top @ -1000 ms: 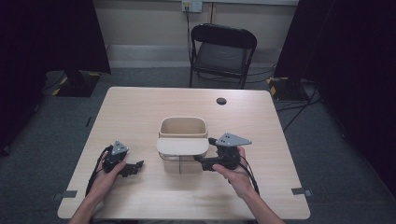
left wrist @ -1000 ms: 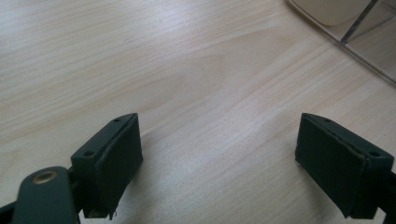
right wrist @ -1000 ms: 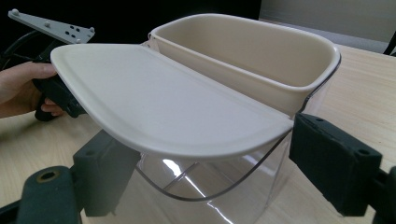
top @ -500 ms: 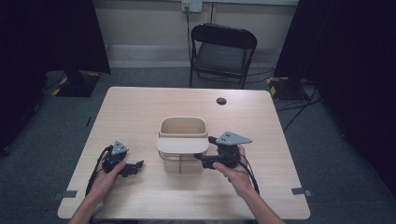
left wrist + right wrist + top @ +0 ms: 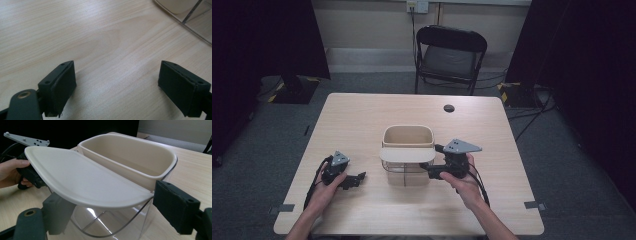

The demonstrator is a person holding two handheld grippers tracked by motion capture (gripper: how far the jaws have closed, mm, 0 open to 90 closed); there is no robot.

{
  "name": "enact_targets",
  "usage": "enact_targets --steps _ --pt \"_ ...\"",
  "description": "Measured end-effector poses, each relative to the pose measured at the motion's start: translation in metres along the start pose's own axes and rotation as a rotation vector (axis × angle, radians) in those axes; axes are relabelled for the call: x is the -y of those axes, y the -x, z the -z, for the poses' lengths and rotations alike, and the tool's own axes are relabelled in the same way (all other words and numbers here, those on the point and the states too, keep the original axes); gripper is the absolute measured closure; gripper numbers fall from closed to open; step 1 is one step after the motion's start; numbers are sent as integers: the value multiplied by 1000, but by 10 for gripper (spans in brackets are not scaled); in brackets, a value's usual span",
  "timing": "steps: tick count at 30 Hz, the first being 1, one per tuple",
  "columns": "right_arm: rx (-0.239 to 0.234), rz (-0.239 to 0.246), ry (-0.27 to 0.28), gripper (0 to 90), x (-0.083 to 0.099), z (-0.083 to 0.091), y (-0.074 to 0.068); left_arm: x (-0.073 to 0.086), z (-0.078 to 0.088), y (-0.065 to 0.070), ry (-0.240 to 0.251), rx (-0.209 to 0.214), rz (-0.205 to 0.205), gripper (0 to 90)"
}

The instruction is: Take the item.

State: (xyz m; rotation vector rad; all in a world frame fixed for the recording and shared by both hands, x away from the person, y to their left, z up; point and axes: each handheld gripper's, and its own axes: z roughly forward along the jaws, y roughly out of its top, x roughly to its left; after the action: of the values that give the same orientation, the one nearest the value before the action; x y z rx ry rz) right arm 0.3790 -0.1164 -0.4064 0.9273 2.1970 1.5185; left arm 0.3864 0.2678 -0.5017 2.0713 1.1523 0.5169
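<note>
My right gripper at clear plastic bin, mid-table. Jaws straddle its rounded transparent corner under smooth cream lid flap; they have just been closing, cannot tell if pads press. Beige matte insert tub sits in bin's far half, rounded rectangle. My left gripper rests on pale wood-grain table, jaws wide, nothing between, apart from bin.

My high view: fixed overhead on my side, looking forward and down, far, whole table plus chair. Left gripper view: close, low over tabletop, catching container corner. Right gripper view: close, level, on same container; shared with high view.
</note>
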Motion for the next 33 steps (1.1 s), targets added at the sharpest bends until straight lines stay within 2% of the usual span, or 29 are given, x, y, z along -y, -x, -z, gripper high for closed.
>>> enact_targets --steps 16,33 --pt "-1 0 9 192 -4 -1 1 0 0 0 1 0 1 141" --pt "-35 9 18 265 -12 -4 -2 0 0 0 1 2 4 141"
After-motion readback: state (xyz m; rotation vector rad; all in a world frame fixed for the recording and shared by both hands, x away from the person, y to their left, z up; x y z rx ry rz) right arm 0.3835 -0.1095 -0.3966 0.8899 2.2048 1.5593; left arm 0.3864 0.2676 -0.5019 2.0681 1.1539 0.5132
